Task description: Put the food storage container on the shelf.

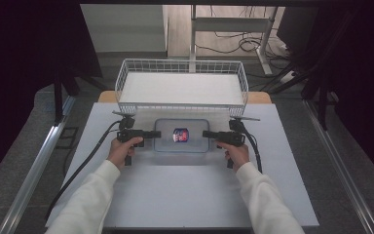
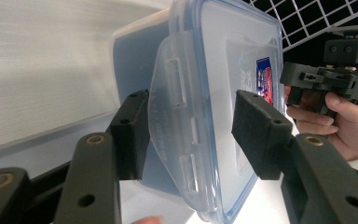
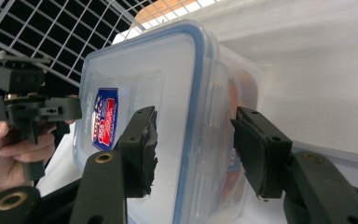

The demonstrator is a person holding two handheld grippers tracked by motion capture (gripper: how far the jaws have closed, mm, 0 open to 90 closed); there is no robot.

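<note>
A clear plastic container (image 1: 193,144) with a blue-rimmed lid and a red and blue label (image 1: 180,135) lies flat on the white table, just in front of the wire basket. My left gripper (image 1: 157,134) is at its left short side, jaws open around the lid's latch flap (image 2: 172,116), which stands out from the wall. My right gripper (image 1: 205,134) is at the opposite short side, open, its jaws straddling the lid edge and the latch flap (image 3: 216,112) there. In the left gripper view, the left gripper (image 2: 191,121) faces the right gripper (image 2: 335,74); in the right gripper view, the right gripper (image 3: 198,140) faces the left gripper (image 3: 28,107).
A white wire basket (image 1: 182,62) stands at the table's far edge, directly behind the container. Bare white table top (image 1: 185,195) stretches toward the person. Metal rails run along both sides of the table; desk legs and cables lie on the floor beyond.
</note>
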